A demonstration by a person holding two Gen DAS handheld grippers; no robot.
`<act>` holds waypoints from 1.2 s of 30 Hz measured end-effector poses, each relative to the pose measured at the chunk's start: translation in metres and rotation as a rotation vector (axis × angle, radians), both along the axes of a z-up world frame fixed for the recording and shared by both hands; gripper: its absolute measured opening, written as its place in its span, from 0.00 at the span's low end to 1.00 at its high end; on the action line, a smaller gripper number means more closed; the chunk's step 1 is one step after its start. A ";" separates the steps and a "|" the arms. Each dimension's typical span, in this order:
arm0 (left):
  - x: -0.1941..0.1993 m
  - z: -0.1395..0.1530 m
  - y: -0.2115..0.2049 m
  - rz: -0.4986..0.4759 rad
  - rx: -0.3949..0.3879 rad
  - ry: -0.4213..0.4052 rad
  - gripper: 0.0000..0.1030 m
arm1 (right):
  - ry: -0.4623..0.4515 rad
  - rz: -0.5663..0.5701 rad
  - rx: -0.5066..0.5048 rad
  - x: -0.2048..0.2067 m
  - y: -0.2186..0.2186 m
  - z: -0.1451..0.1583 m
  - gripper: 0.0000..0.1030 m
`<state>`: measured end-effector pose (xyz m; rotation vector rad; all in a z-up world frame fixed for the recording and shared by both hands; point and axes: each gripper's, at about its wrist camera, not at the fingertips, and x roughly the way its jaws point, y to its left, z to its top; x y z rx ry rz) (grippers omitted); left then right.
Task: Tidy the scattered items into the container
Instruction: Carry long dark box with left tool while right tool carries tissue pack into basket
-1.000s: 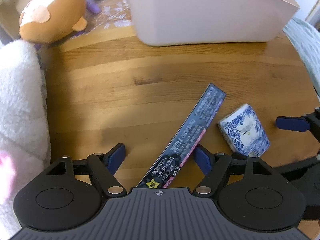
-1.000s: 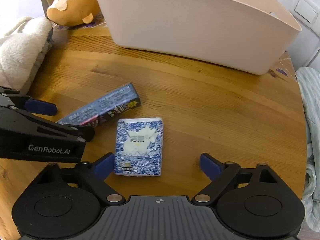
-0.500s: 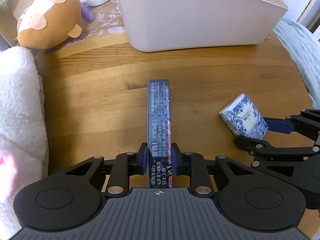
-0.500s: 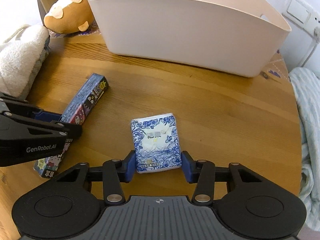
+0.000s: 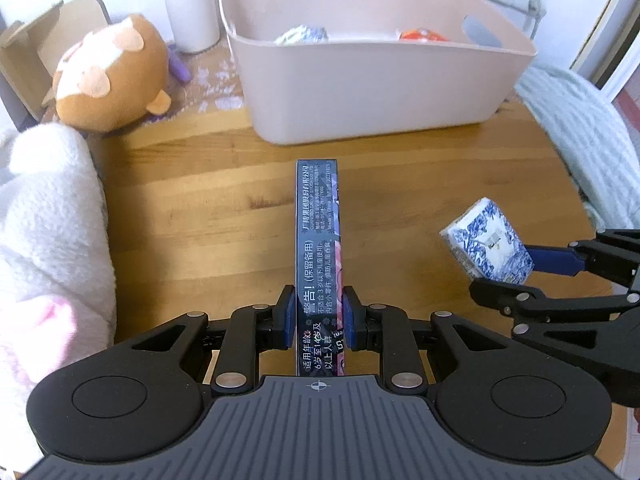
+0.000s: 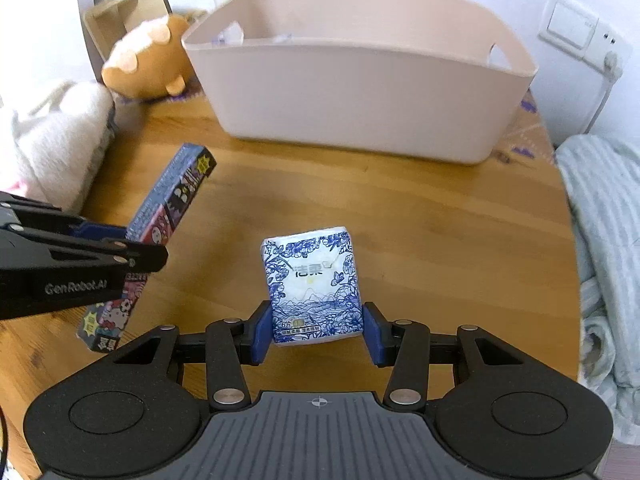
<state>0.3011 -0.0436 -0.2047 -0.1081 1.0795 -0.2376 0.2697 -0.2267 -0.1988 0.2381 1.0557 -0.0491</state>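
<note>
My left gripper (image 5: 318, 316) is shut on a long dark box (image 5: 318, 236) with printed text, held on edge above the wooden table (image 5: 200, 216). In the right wrist view the same long dark box (image 6: 172, 200) shows cartoon print and tilts up from the left gripper (image 6: 132, 240). My right gripper (image 6: 316, 330) is shut on a blue-and-white tissue pack (image 6: 314, 284), lifted off the table. The tissue pack (image 5: 486, 246) also appears at the right of the left wrist view. The pink-beige container (image 5: 376, 92) stands behind both, with a few items inside.
An orange plush toy (image 5: 108, 76) lies at the back left beside a cardboard box (image 5: 24, 60). A white fluffy blanket (image 5: 44, 216) borders the left edge. Pale green cloth (image 6: 600, 240) hangs along the table's right side. A white cylinder (image 5: 192, 4) stands behind the container.
Both grippers closed, the left on the long box and the right on the tissue pack. Both then rose off the table, and the container's inside has come into view.
</note>
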 end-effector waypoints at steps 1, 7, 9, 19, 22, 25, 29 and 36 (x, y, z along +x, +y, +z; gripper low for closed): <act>-0.001 0.003 0.001 0.003 -0.005 -0.007 0.23 | -0.011 -0.002 -0.001 -0.001 -0.001 0.005 0.42; -0.003 0.025 0.002 0.021 -0.035 -0.046 0.23 | -0.073 -0.015 -0.007 -0.007 -0.009 0.031 0.42; -0.004 0.034 0.003 0.031 -0.039 -0.071 0.23 | -0.094 -0.020 -0.009 -0.008 -0.013 0.040 0.42; 0.011 0.079 0.003 0.055 -0.034 -0.183 0.23 | -0.191 -0.039 -0.037 0.000 -0.038 0.079 0.42; 0.022 0.087 0.003 0.060 -0.029 -0.202 0.23 | -0.216 -0.059 -0.042 0.006 -0.048 0.088 0.42; 0.034 0.095 0.003 0.067 -0.028 -0.220 0.23 | -0.237 -0.077 -0.047 0.013 -0.060 0.095 0.42; 0.052 0.106 0.003 0.077 -0.027 -0.245 0.23 | -0.257 -0.095 -0.039 0.027 -0.076 0.101 0.42; 0.088 0.119 -0.003 0.085 -0.023 -0.268 0.23 | -0.285 -0.108 -0.036 0.054 -0.093 0.106 0.42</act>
